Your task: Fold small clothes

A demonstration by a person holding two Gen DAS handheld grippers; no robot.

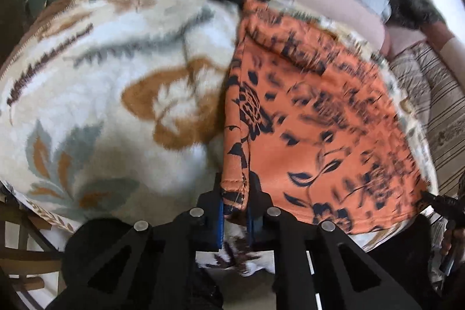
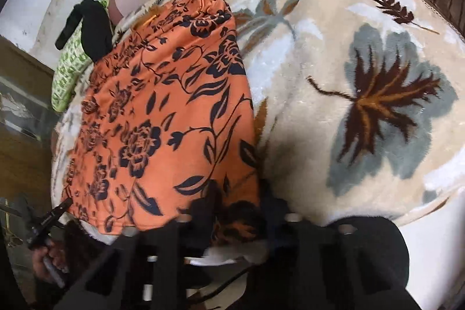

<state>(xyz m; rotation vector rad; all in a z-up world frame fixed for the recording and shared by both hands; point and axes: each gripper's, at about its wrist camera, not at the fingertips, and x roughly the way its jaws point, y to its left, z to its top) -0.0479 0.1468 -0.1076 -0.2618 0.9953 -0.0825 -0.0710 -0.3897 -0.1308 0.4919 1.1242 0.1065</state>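
Both grippers at the near hem of the orange floral garment [image 1: 314,118], spread on the leaf-print blanket [image 1: 96,95].
Left gripper [image 1: 234,204]: fingers pinching the hem corner. Right gripper [image 2: 238,211]: fingers pinching the opposite corner. Advice: lift both corners level, keeping the hem taut. No containers visible.

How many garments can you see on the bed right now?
3. The orange floral garment is spread on the blanket, a near corner in each gripper. The black garment and the green-patterned one lie at the far edge. Others may be hidden beneath.
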